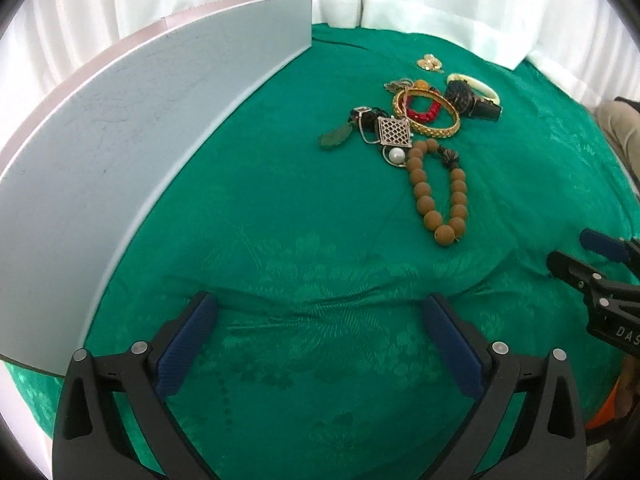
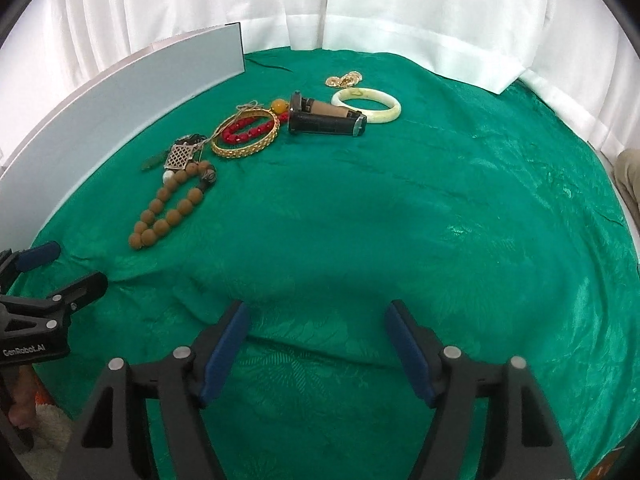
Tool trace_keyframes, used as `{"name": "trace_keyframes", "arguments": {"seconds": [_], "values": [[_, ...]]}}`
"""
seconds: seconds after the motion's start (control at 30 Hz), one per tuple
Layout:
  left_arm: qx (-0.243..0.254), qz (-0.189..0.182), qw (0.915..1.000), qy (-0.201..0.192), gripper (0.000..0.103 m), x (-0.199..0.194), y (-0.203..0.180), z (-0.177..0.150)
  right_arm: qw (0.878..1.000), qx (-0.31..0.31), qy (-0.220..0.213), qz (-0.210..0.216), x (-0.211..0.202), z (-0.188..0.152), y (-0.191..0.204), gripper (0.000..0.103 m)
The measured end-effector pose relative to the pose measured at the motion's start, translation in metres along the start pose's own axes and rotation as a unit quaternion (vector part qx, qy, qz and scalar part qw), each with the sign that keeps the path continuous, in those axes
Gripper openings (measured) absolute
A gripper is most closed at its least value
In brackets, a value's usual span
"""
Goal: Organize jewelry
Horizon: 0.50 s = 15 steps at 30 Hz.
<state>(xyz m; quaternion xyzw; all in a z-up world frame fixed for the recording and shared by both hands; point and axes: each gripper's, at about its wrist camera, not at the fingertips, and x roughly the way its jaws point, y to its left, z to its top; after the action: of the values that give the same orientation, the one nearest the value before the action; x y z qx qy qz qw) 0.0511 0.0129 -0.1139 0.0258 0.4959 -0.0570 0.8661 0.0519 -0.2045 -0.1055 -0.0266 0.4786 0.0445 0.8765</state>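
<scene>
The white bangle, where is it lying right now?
In the right wrist view the white bangle lies flat on the green cloth at the far end of the jewelry, touching the black watch, just beyond which sit gold earrings.

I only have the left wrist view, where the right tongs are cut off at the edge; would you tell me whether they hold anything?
Observer: No, the right tongs stand open over the bare green cloth, with nothing between them.
Operator: Thank you. Is the white bangle whole behind that dark piece?
Observer: Yes, the white bangle lies flat as a complete ring, close against one end of the dark piece.
</scene>
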Motion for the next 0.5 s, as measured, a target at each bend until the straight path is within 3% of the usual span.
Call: {"name": "trace_keyframes", "arguments": {"seconds": [0.37,0.5], "values": [[0.001,-0.004,0.9998,0.021,0.102,0.003,-0.002,0.012,1.0,0.003,0.018,-0.005,0.007,0.005,-0.001,0.082],[-0.009,-0.018,0.9997,0.01,0.102,-0.008,0.001,0.022,1.0,-0.003,0.025,0.004,0.005,0.006,-0.003,0.082]]}}
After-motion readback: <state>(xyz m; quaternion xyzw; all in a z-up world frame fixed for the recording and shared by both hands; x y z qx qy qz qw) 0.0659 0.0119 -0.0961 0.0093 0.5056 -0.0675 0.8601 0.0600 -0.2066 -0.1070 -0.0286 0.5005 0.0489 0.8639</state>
